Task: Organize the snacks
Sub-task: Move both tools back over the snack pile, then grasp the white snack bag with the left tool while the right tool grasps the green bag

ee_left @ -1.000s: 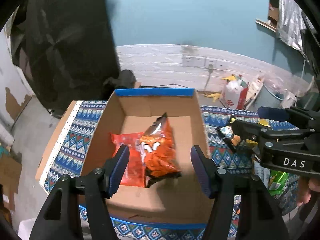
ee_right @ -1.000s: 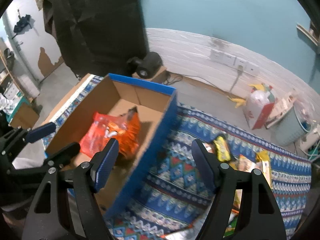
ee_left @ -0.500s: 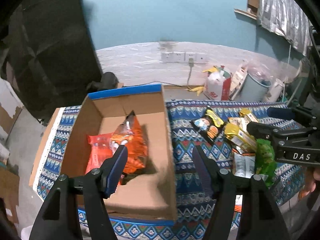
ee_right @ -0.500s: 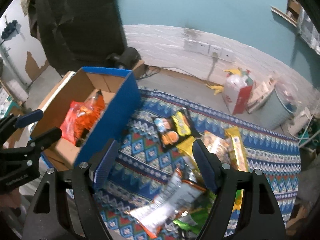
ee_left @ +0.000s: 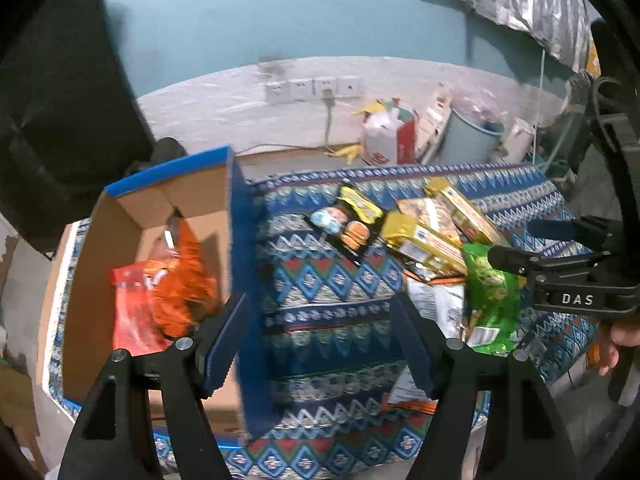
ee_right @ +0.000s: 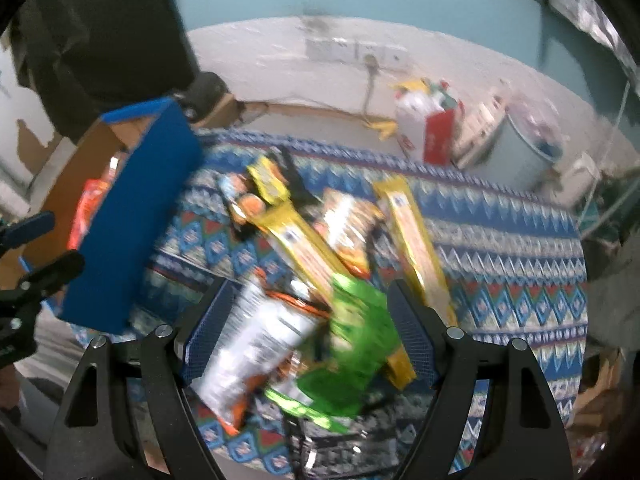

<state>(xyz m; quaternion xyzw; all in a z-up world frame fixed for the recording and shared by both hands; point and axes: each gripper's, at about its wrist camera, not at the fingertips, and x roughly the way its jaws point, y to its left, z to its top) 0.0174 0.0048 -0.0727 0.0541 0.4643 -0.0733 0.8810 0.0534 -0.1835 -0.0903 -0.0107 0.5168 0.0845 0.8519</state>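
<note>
Right tool (ee_right: 310, 334) gapes wide above the green bag (ee_right: 352, 344) and white bag (ee_right: 248, 344); left tool (ee_left: 316, 340), also spread, straddles the box (ee_left: 240, 248) wall

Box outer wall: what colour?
Blue; the cardboard box shows it best in the right wrist view.

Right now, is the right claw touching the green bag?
Cannot tell. The right wrist view shows the open right claw framing the blurred green bag; no contact shows.
</note>
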